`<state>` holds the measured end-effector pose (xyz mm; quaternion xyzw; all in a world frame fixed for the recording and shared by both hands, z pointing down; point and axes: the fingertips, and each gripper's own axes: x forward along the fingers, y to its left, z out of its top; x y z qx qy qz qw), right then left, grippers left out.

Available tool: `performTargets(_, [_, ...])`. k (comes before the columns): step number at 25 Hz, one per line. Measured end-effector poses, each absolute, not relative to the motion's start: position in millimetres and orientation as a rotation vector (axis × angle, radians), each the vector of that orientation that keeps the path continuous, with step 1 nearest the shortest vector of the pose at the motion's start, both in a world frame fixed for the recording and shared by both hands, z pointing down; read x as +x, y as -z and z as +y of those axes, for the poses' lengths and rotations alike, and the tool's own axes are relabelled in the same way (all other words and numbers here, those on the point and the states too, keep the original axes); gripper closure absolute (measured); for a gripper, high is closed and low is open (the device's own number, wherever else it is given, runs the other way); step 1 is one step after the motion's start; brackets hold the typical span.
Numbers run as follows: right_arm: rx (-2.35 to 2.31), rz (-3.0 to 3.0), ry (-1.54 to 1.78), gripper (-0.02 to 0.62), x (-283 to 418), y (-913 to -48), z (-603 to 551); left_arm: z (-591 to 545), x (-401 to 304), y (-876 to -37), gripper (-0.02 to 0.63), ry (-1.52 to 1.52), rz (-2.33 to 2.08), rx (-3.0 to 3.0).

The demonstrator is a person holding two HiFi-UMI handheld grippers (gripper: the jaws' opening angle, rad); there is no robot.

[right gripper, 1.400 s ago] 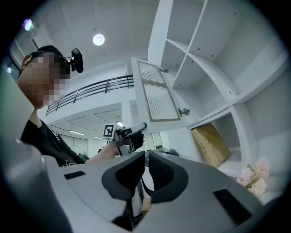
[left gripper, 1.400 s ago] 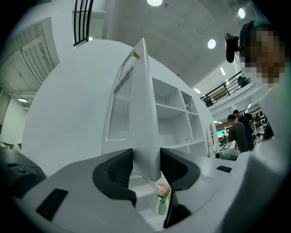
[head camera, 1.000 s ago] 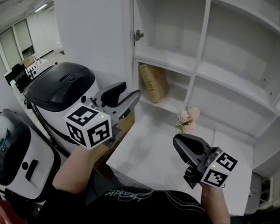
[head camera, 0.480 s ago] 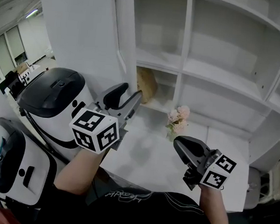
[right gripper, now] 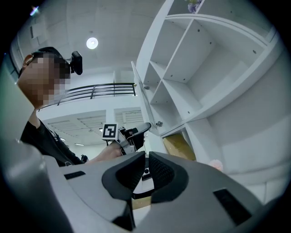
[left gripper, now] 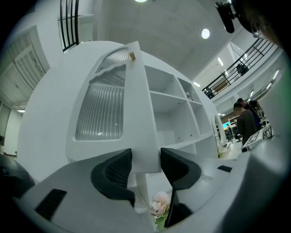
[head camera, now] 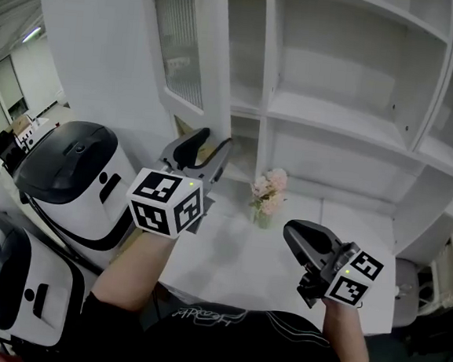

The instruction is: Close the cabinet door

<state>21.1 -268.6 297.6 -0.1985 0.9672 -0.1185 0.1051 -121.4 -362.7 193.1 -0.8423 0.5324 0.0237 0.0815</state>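
The white cabinet door [head camera: 186,54] with a ribbed glass panel stands part open at the left of the shelf cabinet [head camera: 342,115]. My left gripper [head camera: 214,138] is at the door's lower free corner. In the left gripper view the door [left gripper: 109,109] fills the upper left. Its bottom corner shows in the gap of the open left gripper [left gripper: 146,157], and I cannot see the pads pressing on it. My right gripper [head camera: 289,227] hovers over the white counter [head camera: 228,255], shut and empty. From the right gripper view the door [right gripper: 142,98] is nearly edge-on, with the left gripper [right gripper: 144,127] at its outer side.
A small vase of pink flowers [head camera: 267,189] stands on the counter in front of the shelves. Two white-and-black machines [head camera: 70,170] [head camera: 6,267] stand at the left. A brown package [right gripper: 179,145] lies on a low shelf. People [left gripper: 248,123] stand far off.
The door has swung from flat against the left side toward the cabinet front, so its glass panel now shows. My left gripper moved right and up with it. The right gripper shifted slightly.
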Motion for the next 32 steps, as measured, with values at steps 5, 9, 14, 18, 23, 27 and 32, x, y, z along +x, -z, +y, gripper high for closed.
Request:
performTargets(5, [-0.633, 2.839, 0.34, 0.541, 36.1, -297.5, -273.7, -378.6, -110.1, -193.8, 0.388, -0.064, 1.585, -2.509])
performTargets(9, [-0.665, 2.828, 0.329, 0.541, 45.9, -295.9, -276.7, -391.3, -101.9, -194.0, 0.39, -0.056, 1.58, -2.508])
performTargets(14, [-0.715, 2.814, 0.32, 0.541, 59.1, -296.4, -282.0, -408.6, -93.1, -194.0, 0.397, -0.056, 1.57, -2.519])
performTargets(18, [-0.748, 2.806, 0.317, 0.541, 68.8, -298.0, -286.3, -421.9, -86.9, -194.7, 0.402, -0.049, 1.575, -2.507])
performTargets(23, [-0.789, 2.798, 0.327, 0.541, 78.7, -303.1, -293.7, -439.1, -81.8, -194.3, 0.417, -0.042, 1.576, -2.51])
performTargets(27, [-0.801, 2.796, 0.327, 0.541, 81.8, -305.4, -298.6, -452.4, -87.5, -192.0, 0.502, -0.089, 1.607, -2.52])
performTargets(32, [-0.821, 2.786, 0.321, 0.541, 87.7, -306.0, -307.7, -469.3, -85.1, -192.3, 0.533, -0.073, 1.639, -2.5])
